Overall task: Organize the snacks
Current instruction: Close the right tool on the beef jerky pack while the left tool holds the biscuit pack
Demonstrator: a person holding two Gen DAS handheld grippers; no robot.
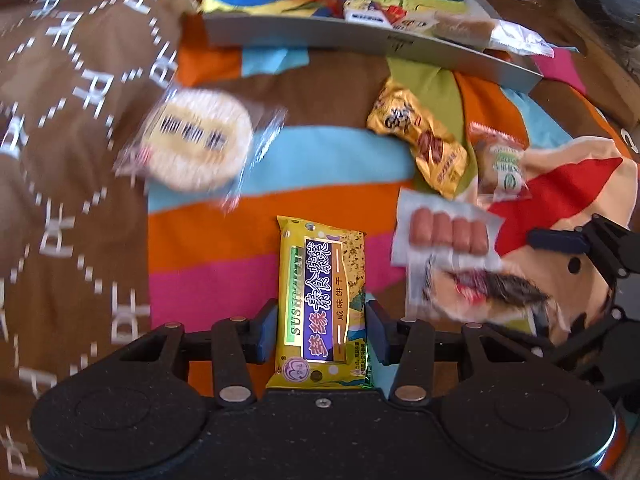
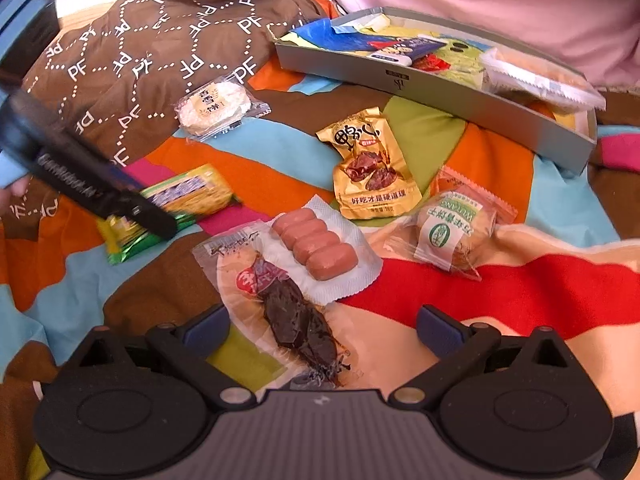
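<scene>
yellow cracker pack [image 1: 322, 304] lies on the striped blanket [image 1: 212, 248], pinched by the left gripper [image 1: 322, 334] | right gripper [image 2: 324, 330] spread wide over the dark meat pack [image 2: 280, 304] | sausages [image 2: 314, 248] beside it | gray tray [image 2: 432, 96] far back

Striped blanket [image 2: 520, 288], many colours, spread flat. Lying on it: brown printed cloth [image 2: 132, 52]; grey tray [image 2: 400, 80]; round rice cracker [image 2: 216, 106]; yellow biscuit pack [image 2: 192, 196]; gold pouch [image 2: 372, 164]; small sausages [image 2: 314, 248]; dark meat packet [image 2: 288, 312]; wrapped pastry [image 2: 452, 232].
</scene>
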